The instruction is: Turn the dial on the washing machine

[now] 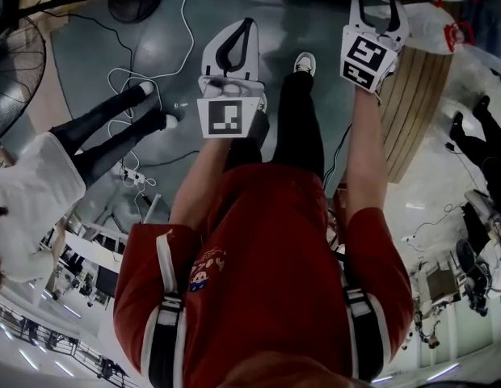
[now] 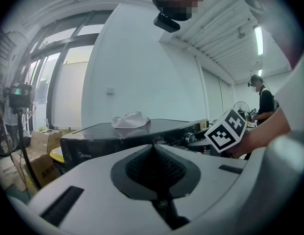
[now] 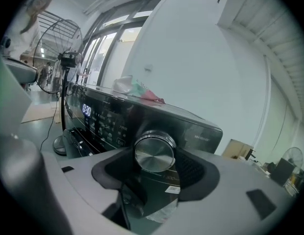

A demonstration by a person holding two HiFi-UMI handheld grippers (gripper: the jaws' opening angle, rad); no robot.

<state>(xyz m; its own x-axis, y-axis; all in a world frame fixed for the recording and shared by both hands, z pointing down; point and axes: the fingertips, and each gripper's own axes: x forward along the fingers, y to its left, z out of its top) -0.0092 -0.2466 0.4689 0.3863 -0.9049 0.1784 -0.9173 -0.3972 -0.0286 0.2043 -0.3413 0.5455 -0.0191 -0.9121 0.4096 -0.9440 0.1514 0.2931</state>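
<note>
**At the washer (image 3: 113,121) front: right gripper (image 1: 376,10) on the dial (image 3: 154,153)**

Dead centre in the right gripper view, the dial sits between the jaws, and the pads (image 3: 196,168) seem pressed to its rim at 3 and 9 o'clock. The display (image 3: 87,110) glows at 10 o'clock. The left gripper (image 2: 153,148) hangs aside, jaws together, empty. The danger is that polished rim: a light squeeze or an off-axis twist could make the pads skid.

Dial (image 3: 154,152) in right tool (image 3: 155,156) (fan (image 3: 58,58) left)
</note>
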